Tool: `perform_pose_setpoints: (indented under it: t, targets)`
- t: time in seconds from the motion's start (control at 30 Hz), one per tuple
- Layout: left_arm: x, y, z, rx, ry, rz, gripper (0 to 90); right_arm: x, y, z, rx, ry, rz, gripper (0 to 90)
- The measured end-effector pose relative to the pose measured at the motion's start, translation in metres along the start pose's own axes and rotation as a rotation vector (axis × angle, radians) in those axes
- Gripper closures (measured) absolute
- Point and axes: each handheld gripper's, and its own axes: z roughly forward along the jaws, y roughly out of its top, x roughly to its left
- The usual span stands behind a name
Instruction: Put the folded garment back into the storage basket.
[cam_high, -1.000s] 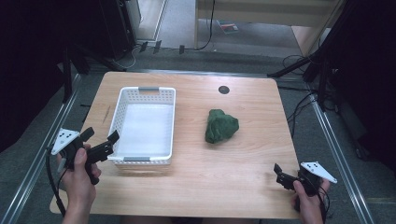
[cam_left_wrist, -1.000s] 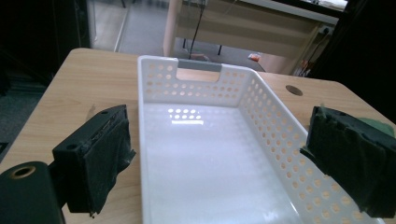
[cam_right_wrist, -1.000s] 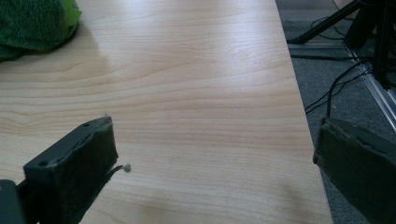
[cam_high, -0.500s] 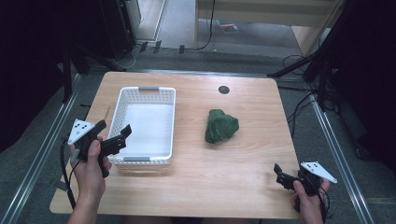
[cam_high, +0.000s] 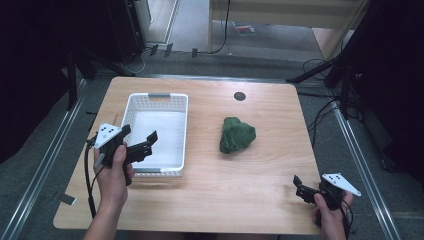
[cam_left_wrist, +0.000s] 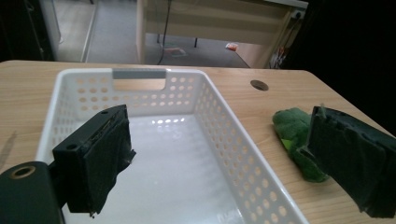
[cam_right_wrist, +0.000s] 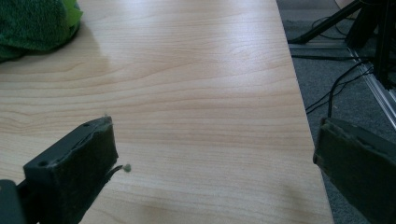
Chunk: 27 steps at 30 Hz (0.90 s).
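A white perforated basket (cam_high: 184, 131) stands empty on the left half of the wooden table (cam_high: 260, 175). My left gripper (cam_high: 148, 145) hovers open over the basket's near left corner, jaws pointing right across it. In the left gripper view the wide-apart jaws of the left gripper (cam_left_wrist: 219, 126) frame the basket (cam_left_wrist: 140, 73), and a crumpled green cloth (cam_left_wrist: 292, 130) lies beyond the right jaw. The cloth (cam_high: 236, 135) rests mid-table, right of the basket. My right gripper (cam_high: 300, 189) sits open and empty near the front right corner. The right gripper's (cam_right_wrist: 215, 140) own view has the cloth (cam_right_wrist: 32, 23) at top left.
A dark round cable hole (cam_high: 239, 96) sits in the table's far middle. The table's right edge (cam_right_wrist: 299, 93) runs close beside the right gripper, with grey floor and cables (cam_right_wrist: 336, 93) past it. Metal rails (cam_high: 45, 165) flank the table.
My left gripper has moved forward and to the right, from beside the basket's near left corner to over that corner. The right gripper, cloth and basket have stayed put.
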Motion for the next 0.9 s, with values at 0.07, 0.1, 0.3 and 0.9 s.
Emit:
perform_pose_setpoints:
  t: [0.07,0.1,0.3,0.9]
  targets:
    - [-0.006,0.0,0.004,0.004,-0.009,-0.002,7.7,0.0,0.0,0.0,0.002,0.0,0.002,0.0]
    - [-0.009,0.0,0.006,0.004,-0.017,-0.004,7.7,0.0,0.0,0.0,0.003,0.0,0.002,0.0]
    - [-0.031,-0.004,0.025,0.024,-0.056,0.001,7.7,0.0,0.0,0.0,0.0,0.002,0.0,0.0]
    - [-0.092,-0.007,0.071,0.09,-0.12,0.057,7.7,0.0,0.0,0.0,-0.001,0.007,0.0,0.0]
